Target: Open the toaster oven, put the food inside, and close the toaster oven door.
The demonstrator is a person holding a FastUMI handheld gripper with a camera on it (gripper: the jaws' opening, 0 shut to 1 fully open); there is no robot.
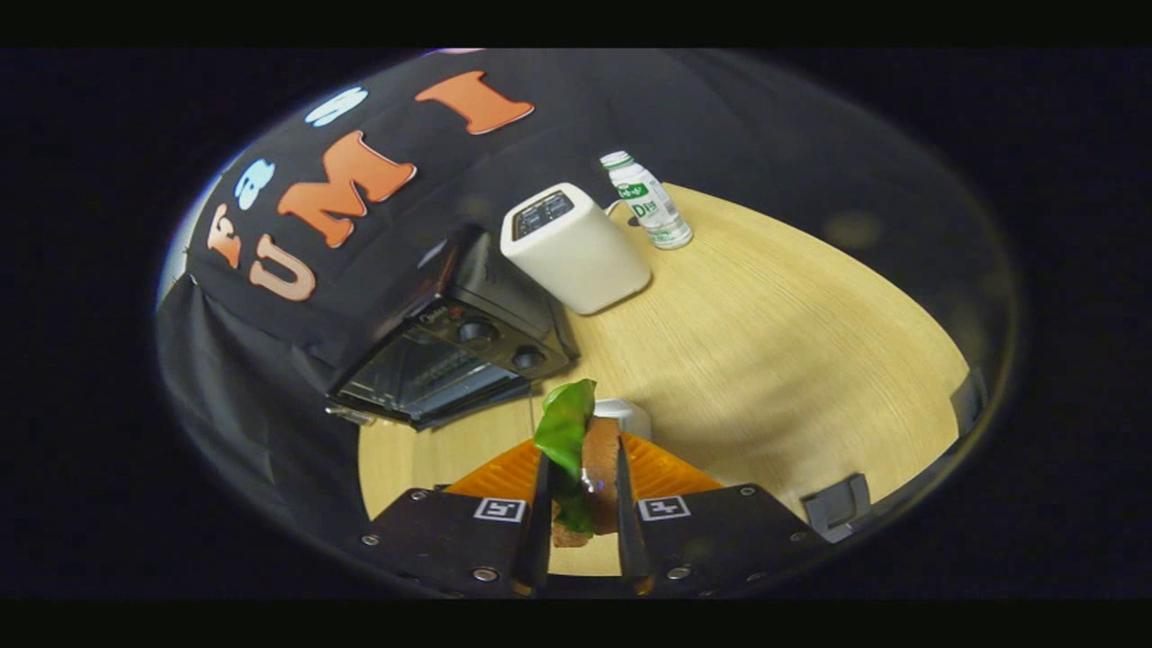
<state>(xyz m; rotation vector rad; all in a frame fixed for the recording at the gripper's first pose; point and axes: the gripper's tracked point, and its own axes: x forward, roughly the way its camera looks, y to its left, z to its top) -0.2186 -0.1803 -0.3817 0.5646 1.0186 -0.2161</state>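
Tool (581, 504) grips sandwich (585, 450) above wooden table (774, 360), toaster oven (450, 351) beyond.

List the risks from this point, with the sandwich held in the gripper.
The gripper pinches the sandwich with lettuce sticking out, which could snag or drop. The toaster oven door looks open and low, so the sandwich might clip it going in. The white toaster stands close beside the oven.

This is a test booth set up like a kitchen: a round wooden table (765, 342) with a toaster oven (459, 351), a white toaster (576, 247) and a bottle (650, 202), black cloth walls (261, 378) all around.
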